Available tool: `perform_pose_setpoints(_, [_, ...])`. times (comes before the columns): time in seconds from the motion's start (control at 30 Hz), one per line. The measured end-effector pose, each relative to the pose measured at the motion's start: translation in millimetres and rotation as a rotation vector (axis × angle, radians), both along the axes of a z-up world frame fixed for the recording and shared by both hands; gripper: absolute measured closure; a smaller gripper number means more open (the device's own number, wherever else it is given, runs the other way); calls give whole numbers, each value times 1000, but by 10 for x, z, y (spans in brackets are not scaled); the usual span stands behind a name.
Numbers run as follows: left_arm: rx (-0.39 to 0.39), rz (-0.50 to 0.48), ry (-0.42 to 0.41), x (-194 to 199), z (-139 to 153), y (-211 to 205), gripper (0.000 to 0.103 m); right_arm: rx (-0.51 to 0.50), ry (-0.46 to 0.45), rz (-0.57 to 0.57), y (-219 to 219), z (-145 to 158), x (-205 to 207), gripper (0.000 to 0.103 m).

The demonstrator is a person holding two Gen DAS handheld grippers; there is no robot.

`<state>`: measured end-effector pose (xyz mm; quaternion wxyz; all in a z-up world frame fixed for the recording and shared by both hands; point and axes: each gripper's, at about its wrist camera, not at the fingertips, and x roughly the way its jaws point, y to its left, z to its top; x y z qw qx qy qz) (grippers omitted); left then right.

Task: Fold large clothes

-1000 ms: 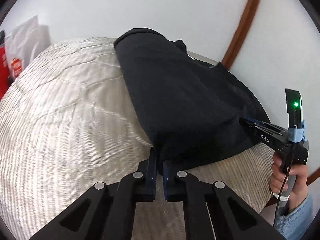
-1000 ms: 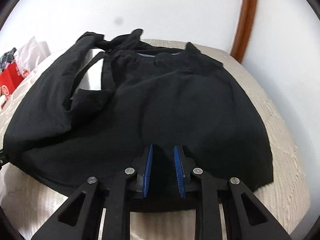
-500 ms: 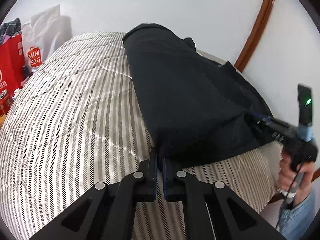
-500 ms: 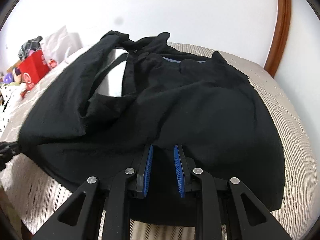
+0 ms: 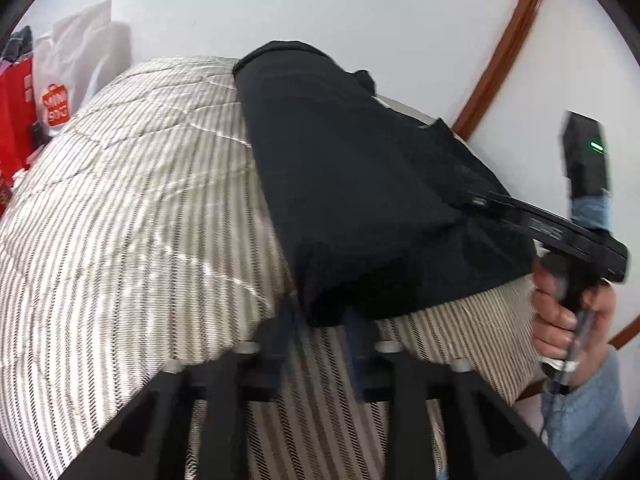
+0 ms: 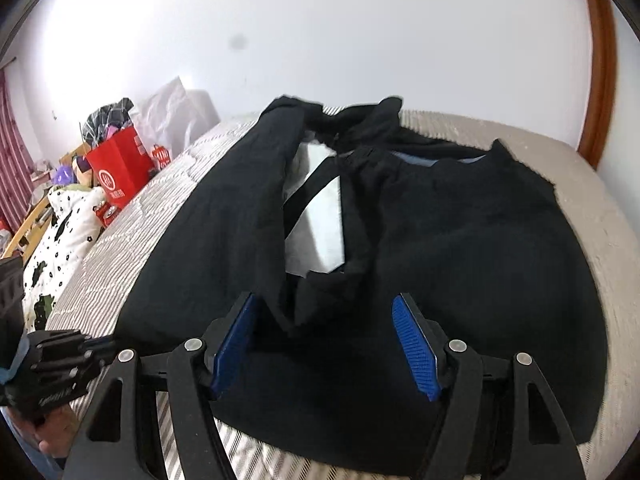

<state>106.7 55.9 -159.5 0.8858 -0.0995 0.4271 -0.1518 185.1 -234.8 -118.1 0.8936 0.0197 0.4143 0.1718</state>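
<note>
A large black garment (image 6: 460,248) lies on a striped bed (image 5: 120,240); its left part is folded inward over the body, with a white label or lining (image 6: 316,224) showing in the gap. My right gripper (image 6: 324,344) is open wide above the near hem, holding nothing. My left gripper (image 5: 320,320) is open at the near left corner of the garment (image 5: 352,184), the cloth edge lying between its blurred fingers. The right gripper also shows in the left wrist view (image 5: 476,200), over the garment's right side.
A red shopping bag (image 6: 120,168) and a white bag (image 5: 76,72) stand beyond the bed's far left. A spotted black-and-white cloth (image 6: 60,232) lies left of the bed. A white wall with brown wooden trim (image 5: 500,52) runs behind and right.
Both grippers have opened: the left let go of the garment's corner, the right spread its jaws wide. The folded left part now lies on the garment body.
</note>
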Motion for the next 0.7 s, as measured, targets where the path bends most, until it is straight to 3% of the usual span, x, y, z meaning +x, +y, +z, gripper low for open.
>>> perform_pose_setpoints(0.1, [22,-19,-16,-2,29,-82,49,27,26,-7,117,-64,61,36])
perform_pose_setpoints(0.13, [29,-17,-22,11,34,-110,49,34,22,-5,133,-69,68,42])
perform_pose_setpoints(0.23, [13,-11,-8,111,25,-175,48,16,-13,5,245,-30,49,68])
perform_pose_setpoints(0.27, [11,-2,-4,145,24,-203,47,6,-24,16,289,-9,39,82])
perform_pose_setpoints(0.3, [16,6,-4,177,24,-233,45,0,-36,24,321,18,22,87])
perform_pose_setpoints(0.4, [82,17,-10,236,14,-363,43,-1,-105,44,328,158,-62,93])
perform_pose_setpoints(0.7, [229,45,-24,304,-13,-631,37,145,-270,8,-125,625,-377,95])
